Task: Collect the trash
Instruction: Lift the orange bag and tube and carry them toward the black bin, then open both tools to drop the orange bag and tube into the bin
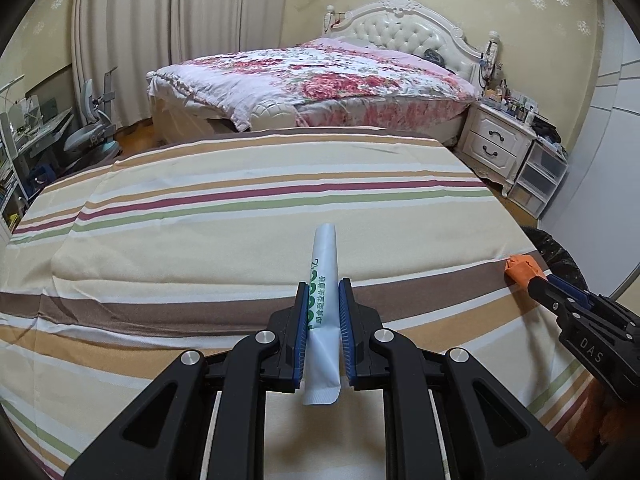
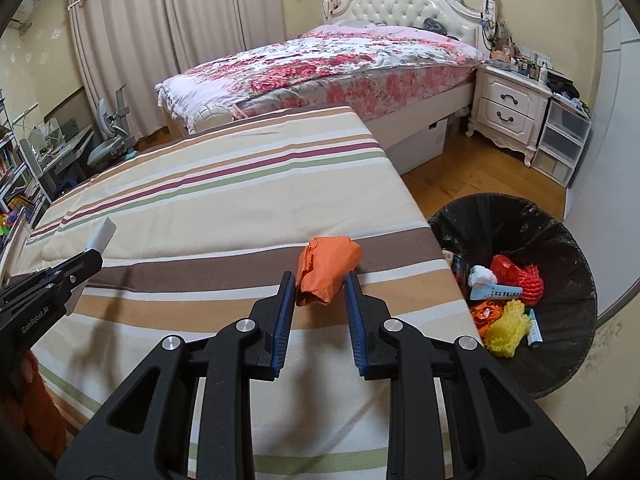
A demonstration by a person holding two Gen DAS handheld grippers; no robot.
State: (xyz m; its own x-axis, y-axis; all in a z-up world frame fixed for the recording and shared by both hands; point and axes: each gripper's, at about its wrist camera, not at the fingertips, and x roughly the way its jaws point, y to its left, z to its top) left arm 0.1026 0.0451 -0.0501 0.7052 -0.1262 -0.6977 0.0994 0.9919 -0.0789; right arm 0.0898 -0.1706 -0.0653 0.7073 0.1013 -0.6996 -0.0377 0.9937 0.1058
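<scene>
Trash rides in both grippers above the striped cloth (image 1: 256, 208). Left gripper (image 1: 323, 300) clamps a white sachet (image 1: 323, 276) pointing toward twelve o'clock. Right gripper (image 2: 320, 292) pinches orange crumpled paper (image 2: 326, 266). Black bin (image 2: 560, 240), part-filled, sits at three o'clock in the right view.

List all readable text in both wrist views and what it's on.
"DAS": on the right gripper body, left wrist view.
"GenRobot.AI": on the left gripper body, right wrist view.
"即食型益生菌粉": green print on the white sachet held by the left gripper.
Blue-and-white packet in the trash bin: print too small to read.
</scene>
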